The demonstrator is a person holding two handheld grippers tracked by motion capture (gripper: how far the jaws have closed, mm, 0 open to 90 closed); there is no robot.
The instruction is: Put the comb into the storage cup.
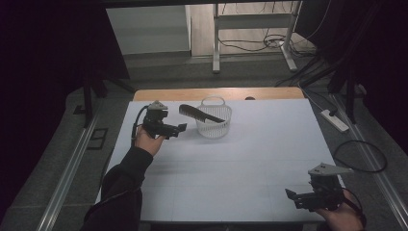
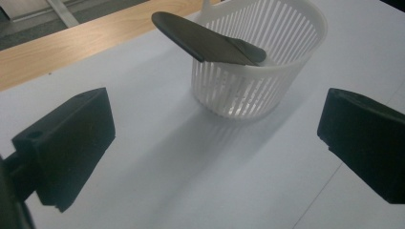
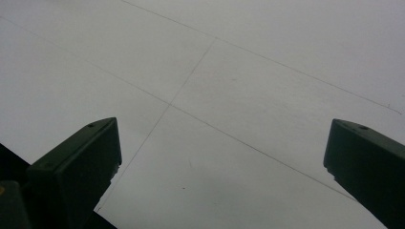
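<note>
Comb lies across basket rim, one end inside, handle end overhanging toward left gripper.

Near to far, ref. basket:
- Right gripper: well apart, at near right corner of table; jaws released, nothing btwn them.
- Left gripper: just beside basket, left side; jaws spread wide, empty.
- Basket: far-centre of table, upright.

Risk (judgement): comb rests w/ much of its length outside the rim. A bump from the left gripper on the overhang could lever comb out or tip the light basket.
</note>
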